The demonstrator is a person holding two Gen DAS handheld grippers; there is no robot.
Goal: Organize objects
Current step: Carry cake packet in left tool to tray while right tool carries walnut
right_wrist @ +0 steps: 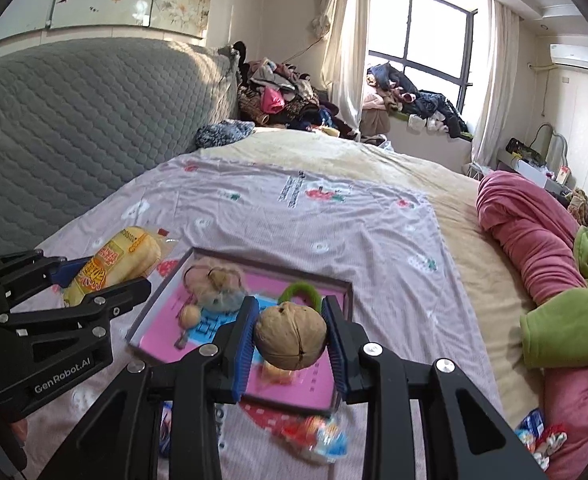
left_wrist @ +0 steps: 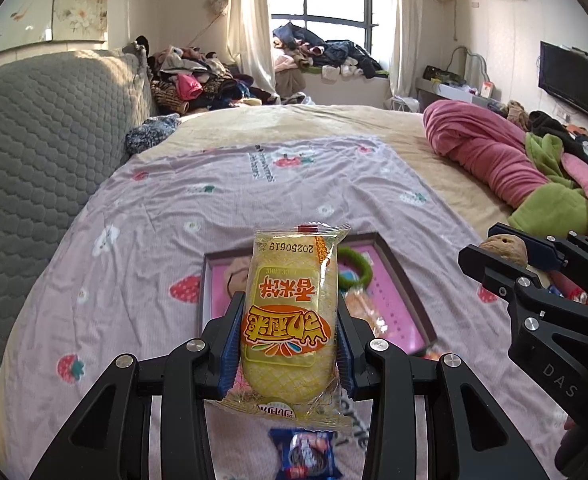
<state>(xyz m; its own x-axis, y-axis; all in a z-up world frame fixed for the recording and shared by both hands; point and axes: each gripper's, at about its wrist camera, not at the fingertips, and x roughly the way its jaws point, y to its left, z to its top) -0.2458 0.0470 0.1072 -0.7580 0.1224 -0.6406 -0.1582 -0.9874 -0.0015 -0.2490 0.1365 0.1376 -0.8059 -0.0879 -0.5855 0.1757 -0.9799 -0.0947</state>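
From the left wrist camera, the left gripper [left_wrist: 290, 336] is clamped on a yellow snack packet [left_wrist: 294, 312], its blue pads pressing both long sides (the print reads upside down). Beyond the packet a shallow box [left_wrist: 409, 280] with a pink floor lies on the strawberry-print sheet [left_wrist: 134, 220], holding a green ring [left_wrist: 357, 264] and other small items. A blue wrapped sweet [left_wrist: 305, 456] lies on the sheet below the packet. At the right edge the right gripper [left_wrist: 505, 250] grips a walnut [left_wrist: 503, 248].

From the right wrist camera, the right gripper [right_wrist: 292, 334] is closed on the walnut [right_wrist: 290, 338], held above the box [right_wrist: 347, 286]. The left gripper [right_wrist: 98, 276] shows at the left with the snack packet [right_wrist: 114, 266] between its jaws. A pink quilt [right_wrist: 529, 240] is bunched on the bed's right side.
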